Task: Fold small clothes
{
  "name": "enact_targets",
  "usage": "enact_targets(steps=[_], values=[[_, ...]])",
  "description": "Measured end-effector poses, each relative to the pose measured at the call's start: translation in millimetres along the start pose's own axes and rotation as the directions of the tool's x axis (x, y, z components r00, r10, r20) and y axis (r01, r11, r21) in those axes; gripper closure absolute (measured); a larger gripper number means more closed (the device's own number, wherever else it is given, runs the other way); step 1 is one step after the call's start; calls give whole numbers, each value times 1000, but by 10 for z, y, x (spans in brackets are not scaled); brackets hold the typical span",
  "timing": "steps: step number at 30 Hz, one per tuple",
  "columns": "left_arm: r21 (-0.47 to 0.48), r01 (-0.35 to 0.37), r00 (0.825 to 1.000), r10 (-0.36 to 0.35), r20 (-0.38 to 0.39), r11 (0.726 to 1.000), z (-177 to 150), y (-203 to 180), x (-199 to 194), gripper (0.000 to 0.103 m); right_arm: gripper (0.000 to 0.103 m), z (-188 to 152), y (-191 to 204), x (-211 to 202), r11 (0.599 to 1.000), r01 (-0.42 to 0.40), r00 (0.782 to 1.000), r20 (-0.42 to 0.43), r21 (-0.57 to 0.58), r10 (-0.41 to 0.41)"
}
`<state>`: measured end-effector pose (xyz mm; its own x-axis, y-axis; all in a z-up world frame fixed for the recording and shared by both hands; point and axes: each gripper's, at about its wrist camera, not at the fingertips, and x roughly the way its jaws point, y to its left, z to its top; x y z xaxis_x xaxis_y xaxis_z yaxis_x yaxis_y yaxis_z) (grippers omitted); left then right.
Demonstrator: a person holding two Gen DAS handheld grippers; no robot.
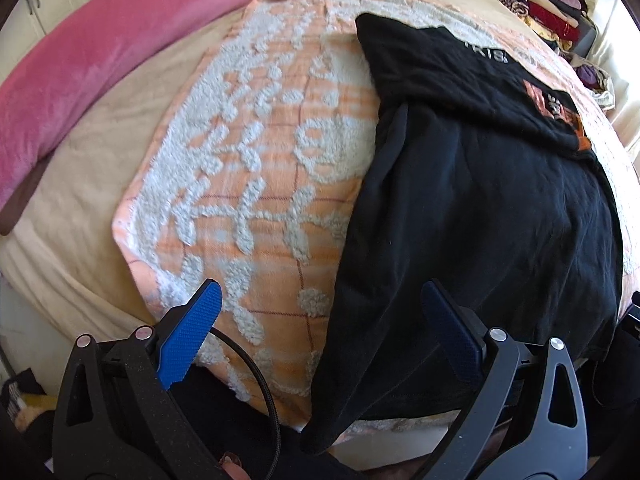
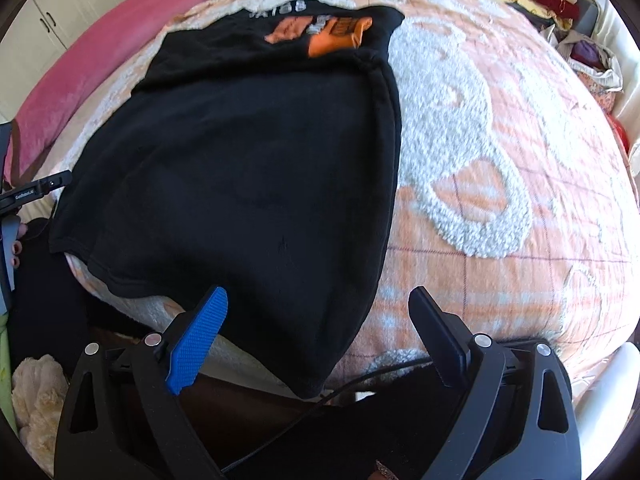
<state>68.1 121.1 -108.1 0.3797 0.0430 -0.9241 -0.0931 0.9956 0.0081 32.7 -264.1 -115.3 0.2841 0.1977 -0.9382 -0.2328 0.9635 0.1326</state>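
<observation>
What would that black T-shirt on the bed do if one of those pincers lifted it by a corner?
The black T-shirt would probably droop and unfold: it lies limp, with soft creases and a folded-over top. It looks thin, so likely light. On the fuzzy orange blanket it may drag and bunch instead of sliding.

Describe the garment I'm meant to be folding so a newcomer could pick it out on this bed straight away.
Start from the bed's orange-and-white tufted blanket, with the pink pillow along its far edge. Lying spread on that blanket, just ahead of both open grippers, is a black T-shirt. It is the only dark item on the blanket, and it carries an orange print near its far end.
</observation>
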Motion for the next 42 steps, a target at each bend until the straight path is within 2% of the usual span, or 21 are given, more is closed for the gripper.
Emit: enact_targets(steps=[5, 8, 11, 12, 13, 14, 16, 19, 21, 24, 26, 27, 28, 29, 30, 31, 35, 36, 39, 42], values=[[-3, 16, 999, -16, -49, 1000, -50, 7, 122, 10, 12, -18, 44, 198, 1000, 13, 996, -89, -21, -15], [-15, 30, 997, -31, -68, 999, -74, 27, 163, 10, 13, -25, 57, 311, 1000, -11, 990, -140, -26, 7], [-10, 43, 995, -44, -93, 999, -101, 13, 209, 10, 25, -24, 70, 322, 999, -43, 988, -148, -31, 38], [-9, 47, 994, -48, -96, 999, -100, 12, 215, 10, 35, -24, 67, 307, 998, -48, 989, -143, -31, 43], [-11, 57, 993, -58, -99, 998, -103, 12, 215, 14, 52, -22, 60, 277, 998, -58, 990, -131, -29, 53], [-13, 72, 992, -73, -98, 997, -107, 12, 206, 17, 60, -21, 56, 240, 997, -76, 991, -116, -27, 73], [-14, 114, 988, -115, -100, 993, -120, 1, 183, 38, 82, -8, 45, 131, 992, -121, 990, -70, -24, 119], [-4, 165, 980, -164, -116, 986, -166, -33, 164, 59, 82, 1, 18, 75, 990, -142, 989, -52, -13, 142], [9, 173, 977, -170, -127, 985, -187, -63, 179, 59, 79, 4, -32, 125, 990, -140, 987, -76, 14, 141], [8, 165, 974, -162, -156, 986, -204, -75, 270, 54, 70, -10, -124, 234, 989, -138, 983, -117, 56, 144], [5, 168, 973, -165, -163, 986, -226, -80, 297, 54, 70, -61, -119, 286, 986, -151, 978, -132, 73, 159], [7, 167, 973, -164, -162, 986, -229, -87, 298, 59, 70, -62, -130, 288, 984, -157, 977, -132, 79, 167], [9, 176, 972, -172, -160, 984, -230, -96, 293, 73, 72, -69, -130, 284, 983, -165, 976, -129, 84, 175], [10, 184, 971, -180, -156, 983, -224, -116, 293, 81, 76, -74, -121, 266, 981, -176, 975, -123, 86, 186], [12, 180, 973, -176, -147, 984, -224, -120, 273, 95, 84, -76, -135, 237, 978, -192, 973, -115, 85, 201], [14, 172, 976, -169, -137, 985, -220, -115, 242, 99, 88, -77, -130, 189, 975, -209, 971, -96, 80, 217], [-16, 208, 975, -208, -73, 978, -159, -41, 53, 100, 91, 1, -169, -69, 956, -285, 958, 9, 66, 285], [-37, 236, 971, -237, -40, 971, -110, 16, -47, 100, 91, 16, -194, -125, 953, -296, 955, 29, 64, 295], [-58, 290, 957, -289, 23, 955, 5, 142, -259, 101, 92, 147, -302, -381, 929, -365, 926, 132, 66, 354], [-51, 313, 947, -309, 84, 948, 205, 169, -424, 101, 92, 291, -350, -534, 924, -380, 908, 206, 43, 364]])
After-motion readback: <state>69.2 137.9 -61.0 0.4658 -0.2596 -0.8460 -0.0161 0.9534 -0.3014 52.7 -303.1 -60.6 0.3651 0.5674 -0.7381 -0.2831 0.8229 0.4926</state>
